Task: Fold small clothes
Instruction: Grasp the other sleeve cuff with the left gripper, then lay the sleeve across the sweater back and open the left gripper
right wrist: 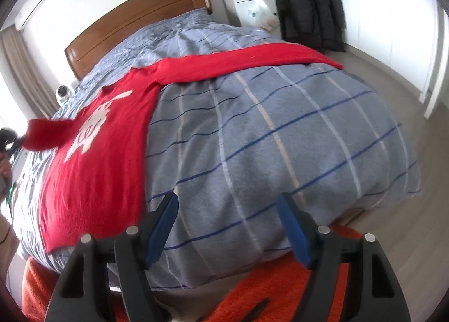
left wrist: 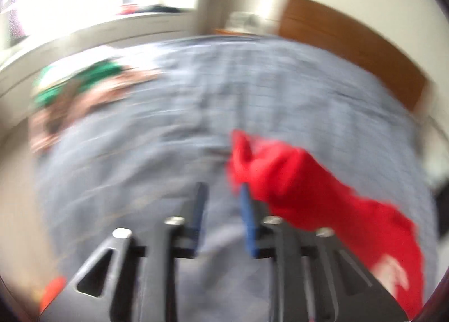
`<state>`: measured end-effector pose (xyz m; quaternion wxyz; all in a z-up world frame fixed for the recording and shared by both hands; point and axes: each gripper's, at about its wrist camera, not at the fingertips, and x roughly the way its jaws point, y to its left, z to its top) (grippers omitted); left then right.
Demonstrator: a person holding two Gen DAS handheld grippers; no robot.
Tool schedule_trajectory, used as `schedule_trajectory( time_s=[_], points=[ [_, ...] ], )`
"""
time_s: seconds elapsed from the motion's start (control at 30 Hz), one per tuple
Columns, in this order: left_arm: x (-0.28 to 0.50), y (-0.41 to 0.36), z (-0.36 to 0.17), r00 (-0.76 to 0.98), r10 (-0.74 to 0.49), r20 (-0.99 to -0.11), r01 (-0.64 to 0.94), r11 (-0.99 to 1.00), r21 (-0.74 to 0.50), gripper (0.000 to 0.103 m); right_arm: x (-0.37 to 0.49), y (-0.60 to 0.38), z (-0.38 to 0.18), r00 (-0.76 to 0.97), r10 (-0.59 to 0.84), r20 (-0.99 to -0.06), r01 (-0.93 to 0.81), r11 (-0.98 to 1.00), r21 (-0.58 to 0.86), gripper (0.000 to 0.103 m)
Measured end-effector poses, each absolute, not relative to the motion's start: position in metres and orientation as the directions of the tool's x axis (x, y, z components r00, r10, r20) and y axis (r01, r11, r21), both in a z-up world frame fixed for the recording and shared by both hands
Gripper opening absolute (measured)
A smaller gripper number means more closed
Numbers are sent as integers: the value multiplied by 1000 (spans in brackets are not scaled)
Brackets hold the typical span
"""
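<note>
Left wrist view: heavily blurred.
Left gripper (left wrist: 223,198): jaws stand partly apart with bare bedding in the gap; the red sleeve (left wrist: 269,165) lies against the outer side of the right-hand finger (left wrist: 248,223), and the blur hides whether any cloth is pinched, so a hold cannot be told.
Far corner of the bed: a green and brown heap (left wrist: 81,89), too smeared to name.

Right wrist view: sharp.
Right gripper (right wrist: 227,226): jaws wide apart, nothing between them, hanging over the near edge of the checked duvet (right wrist: 280,131).
Red sweater (right wrist: 98,159): spread front up on the left part of the bed, white print showing, one long sleeve (right wrist: 252,62) stretched flat toward the far right edge.
Other sleeve (right wrist: 47,134): raised off the bed at the left rim of the view, its end at a dark gripper (right wrist: 11,138) held by a hand (right wrist: 5,170).
Floor: orange rug (right wrist: 252,296) below the bed's near edge.

Handling: likely light, soft knit; limp, it drapes and sags when lifted and may stretch or bunch.
Where to grip: a cuff, the hem corner or a shoulder seam, pinching a single layer so the sleeve folds across the chest without dragging the body.
</note>
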<state>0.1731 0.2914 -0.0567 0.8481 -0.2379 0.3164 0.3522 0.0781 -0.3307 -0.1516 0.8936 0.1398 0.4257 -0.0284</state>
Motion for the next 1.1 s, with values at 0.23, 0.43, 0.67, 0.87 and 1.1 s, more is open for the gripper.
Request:
schedule_trajectory(
  time_s=[0.23,0.43,0.67,0.87,1.1],
  points=[
    [126,337,-99,487,409,-772,-756,640,-138,62,83,-316,-152,631,75,-772,130,971,201,72],
    [184,369,-108,554,272,-787,-669,708,-226,70,84,-305,-151,620,55,-783,116,980,160,72],
    [261,406,-129,511,243,-824,-671,712,-206,68,80,-283,-145,617,12,-787,60,996,62,72],
    [240,417,-124,553,221,-803,-691,661,-294,2,82,-275,-144,607,-14,-795,53,998,23,72],
    [174,399,-110,438,394,-808,-759,644,-98,0,87,-274,-153,592,4,-806,41,999,35,72]
  ],
)
